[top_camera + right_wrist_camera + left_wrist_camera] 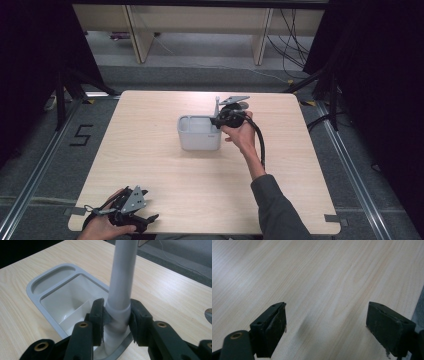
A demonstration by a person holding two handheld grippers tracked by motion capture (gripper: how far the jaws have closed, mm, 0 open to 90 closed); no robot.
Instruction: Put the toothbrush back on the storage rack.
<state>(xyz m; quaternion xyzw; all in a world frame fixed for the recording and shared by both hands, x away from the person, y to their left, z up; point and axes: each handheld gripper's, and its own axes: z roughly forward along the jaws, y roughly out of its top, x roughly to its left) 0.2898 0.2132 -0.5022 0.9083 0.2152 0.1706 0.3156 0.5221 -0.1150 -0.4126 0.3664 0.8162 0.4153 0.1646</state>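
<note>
Pale wood table [165, 185] carries the whole setup. At the near left corner I see my left gripper [131, 216] resting idle, jaws spread wide with nothing between them. Mid-table stands the grey bin [199, 141], and my right gripper [116, 315] is clamped on the grey upright post [123, 277] at the bin's right edge. I judge the risk as follows: the post is smooth and round, so it may slip or twist in the pads; a sideways pull could tip the unsupported bin.
</note>
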